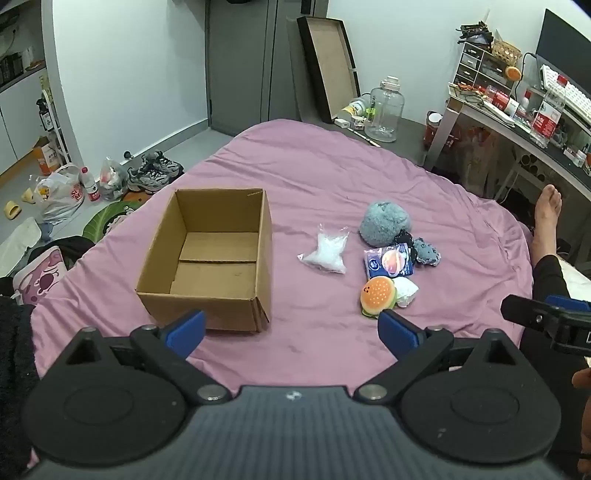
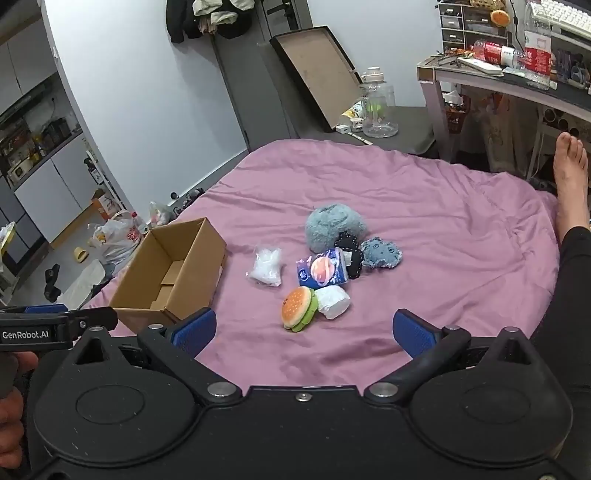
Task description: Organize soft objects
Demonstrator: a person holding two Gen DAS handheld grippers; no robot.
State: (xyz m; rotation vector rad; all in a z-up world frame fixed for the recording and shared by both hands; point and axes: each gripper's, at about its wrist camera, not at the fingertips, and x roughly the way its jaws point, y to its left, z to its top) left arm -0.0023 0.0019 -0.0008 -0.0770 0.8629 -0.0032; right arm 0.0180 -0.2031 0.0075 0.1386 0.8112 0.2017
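Soft toys clustered on bed [image 2: 424, 192]: burger plush [image 2: 297, 308] nearest me, fluffy grey ball [image 2: 332, 227] behind. Cardboard box [image 1: 210, 258] stood empty, well apart to left. My left gripper [image 1: 291, 326] and right gripper [image 2: 304, 330] hovered, jaws spread wide, holding nothing. Judged first pick pending: reach burger plush.

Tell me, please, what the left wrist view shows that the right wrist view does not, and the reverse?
Only the left wrist view shows the grey sneakers on the floor. Only the right wrist view shows dark clothes hanging on the wall. Both share the empty cardboard box, the burger plush, the fluffy grey ball and the pink bedsheet. The left gripper and right gripper are open.
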